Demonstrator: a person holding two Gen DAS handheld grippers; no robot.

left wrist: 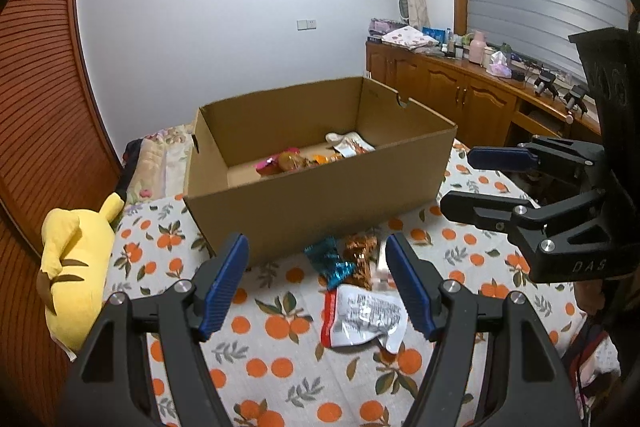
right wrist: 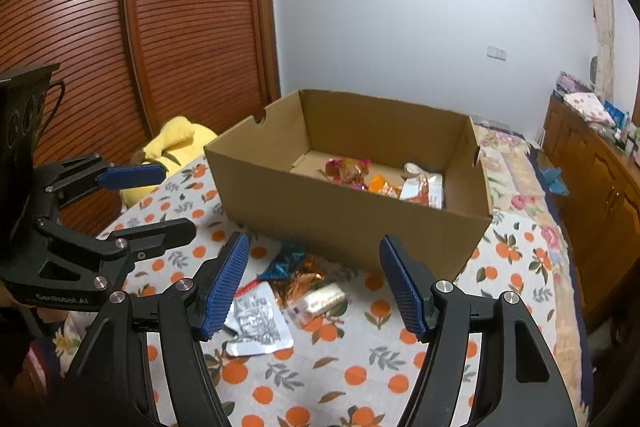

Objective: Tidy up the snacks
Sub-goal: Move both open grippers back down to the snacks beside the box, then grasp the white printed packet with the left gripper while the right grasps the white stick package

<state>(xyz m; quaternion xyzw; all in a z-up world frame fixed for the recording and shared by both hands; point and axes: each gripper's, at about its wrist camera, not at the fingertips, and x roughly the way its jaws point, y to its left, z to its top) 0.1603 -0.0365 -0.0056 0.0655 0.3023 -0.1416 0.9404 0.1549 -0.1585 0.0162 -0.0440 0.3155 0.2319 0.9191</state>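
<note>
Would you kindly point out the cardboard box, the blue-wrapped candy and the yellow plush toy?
cardboard box [left wrist: 320,211]: left wrist view, near outer wall.
blue-wrapped candy [left wrist: 330,261]: left wrist view, middle of wrapper.
yellow plush toy [left wrist: 74,259]: left wrist view, its body.

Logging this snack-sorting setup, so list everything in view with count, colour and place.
cardboard box: one, brown, open, on the tablecloth
snacks in box: several, pink, orange, white, on its floor
silver packet: one, silver-red, before the box
teal wrapper: one, by the box front
copper wrapper: one, beside the teal
tablecloth: one, white, orange-fruit print
plush toy: one, yellow, table's edge
left gripper: one, black-blue, open
right gripper: one, black-blue, open
</note>
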